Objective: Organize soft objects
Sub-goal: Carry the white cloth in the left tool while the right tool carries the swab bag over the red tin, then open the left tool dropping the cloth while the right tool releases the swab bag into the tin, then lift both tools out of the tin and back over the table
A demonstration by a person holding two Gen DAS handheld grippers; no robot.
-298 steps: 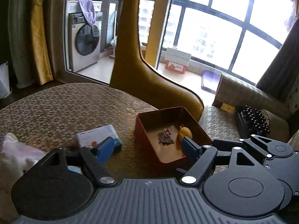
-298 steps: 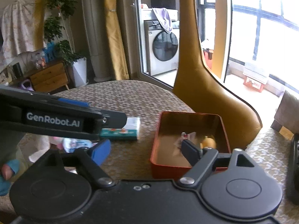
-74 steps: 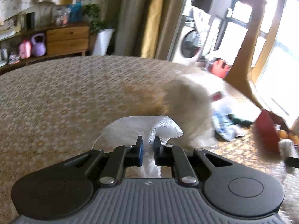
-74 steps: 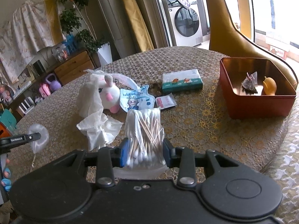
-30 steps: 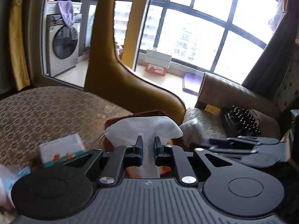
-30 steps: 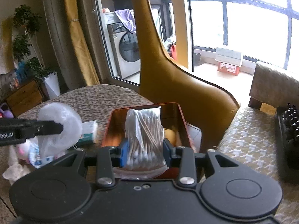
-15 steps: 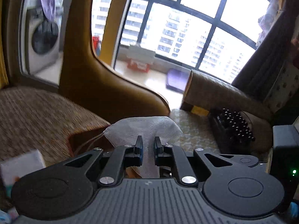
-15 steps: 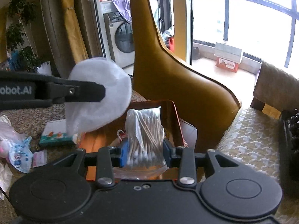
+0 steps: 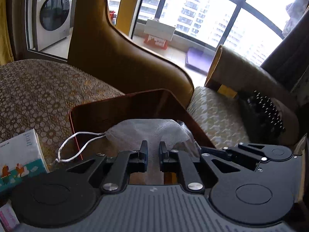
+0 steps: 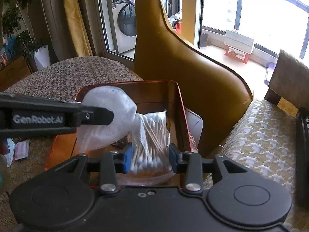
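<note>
1. the left gripper (image 9: 153, 150) has its jaws pinched nearly together on a white gauze mask (image 9: 148, 129), whose cloth bulges out ahead of the fingertips; its thin white ear loop (image 9: 77, 145) trails off to the left
2. in the right wrist view the mask (image 10: 108, 118) hangs over the near left part of the red tin box (image 10: 179, 104), above its inside
3. the right gripper (image 10: 149, 159) has its jaws part open and clamped on the sides of a clear bag of cotton swabs (image 10: 151, 139), held upright over the box, just right of the mask and touching its edge
4. the box (image 9: 123, 106) stands on the patterned tablecloth (image 9: 38, 89), in front of a tan leather chair back (image 10: 183, 81)
5. a tissue box (image 9: 19, 158) lies on the cloth left of the red box, outside it
6. small packets (image 10: 19, 150) lie on the cloth at the far left, well apart from the box
</note>
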